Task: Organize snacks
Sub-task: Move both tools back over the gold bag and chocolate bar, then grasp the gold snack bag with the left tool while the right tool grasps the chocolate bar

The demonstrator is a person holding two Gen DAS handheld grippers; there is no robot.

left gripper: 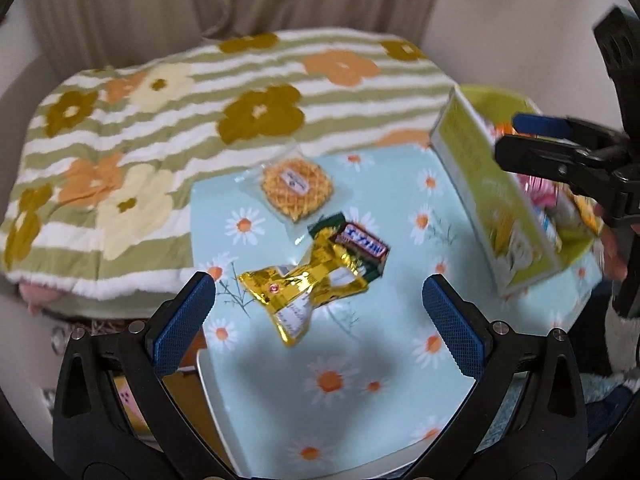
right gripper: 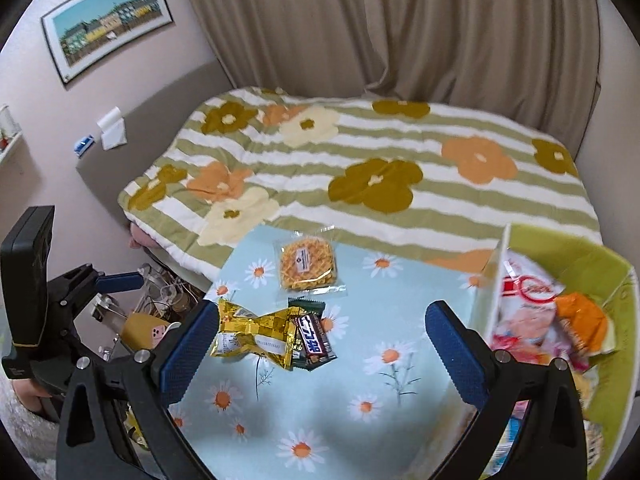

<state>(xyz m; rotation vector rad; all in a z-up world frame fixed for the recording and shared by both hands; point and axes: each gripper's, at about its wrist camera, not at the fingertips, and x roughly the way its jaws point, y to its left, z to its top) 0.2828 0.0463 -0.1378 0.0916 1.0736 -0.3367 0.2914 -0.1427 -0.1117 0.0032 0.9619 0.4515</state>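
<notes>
Here, in the left wrist view, the left gripper (left gripper: 318, 320) hangs with fingers spread above the gold pack (left gripper: 298, 294), which lies on the daisy cloth (left gripper: 344, 380) touching a chocolate bar (left gripper: 362, 246); a waffle (left gripper: 297, 191) sits beyond. In the right wrist view, the right gripper (right gripper: 320, 354) is spread too, empty, beside the green box (right gripper: 600, 408) of snacks.

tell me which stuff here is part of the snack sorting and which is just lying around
Part of the job:
- gold wrapper snack
- chocolate bar
- round waffle in clear wrap
- green box with snacks inside
- left gripper and right gripper, both open above the table

Just lying about:
- flowered quilt
- framed picture
- curtain
- daisy tablecloth
</notes>
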